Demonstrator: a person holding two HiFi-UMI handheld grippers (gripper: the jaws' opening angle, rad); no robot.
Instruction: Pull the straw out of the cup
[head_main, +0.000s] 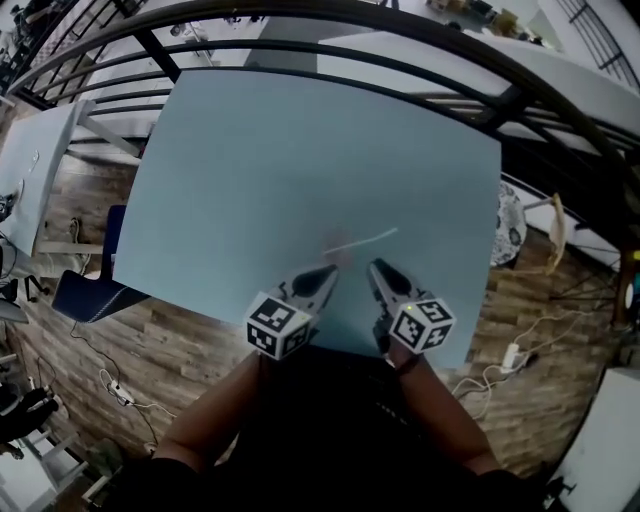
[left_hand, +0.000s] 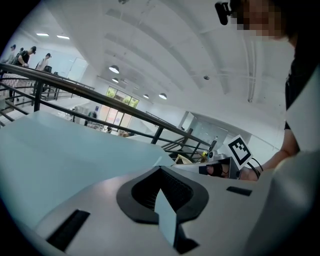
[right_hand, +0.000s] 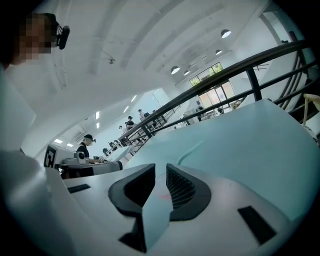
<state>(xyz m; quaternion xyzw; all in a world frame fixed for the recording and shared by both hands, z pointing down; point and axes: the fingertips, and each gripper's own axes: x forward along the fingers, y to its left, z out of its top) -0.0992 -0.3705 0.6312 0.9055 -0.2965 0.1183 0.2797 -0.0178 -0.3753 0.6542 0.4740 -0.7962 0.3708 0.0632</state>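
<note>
A thin pale straw lies flat on the light blue table, and it also shows as a pale curved line ahead of the right jaws. A faint pinkish smudge sits at its near end; no cup can be made out. My left gripper rests near the table's front edge, its jaws meeting at the tip with nothing in them. My right gripper lies beside it, jaws a narrow gap apart and empty. Both point at the straw's near end, a short way from it.
A black railing curves round the table's far side. A blue chair stands at the left and a white table beyond it. Cables and a power strip lie on the wooden floor. People stand far off past the railing.
</note>
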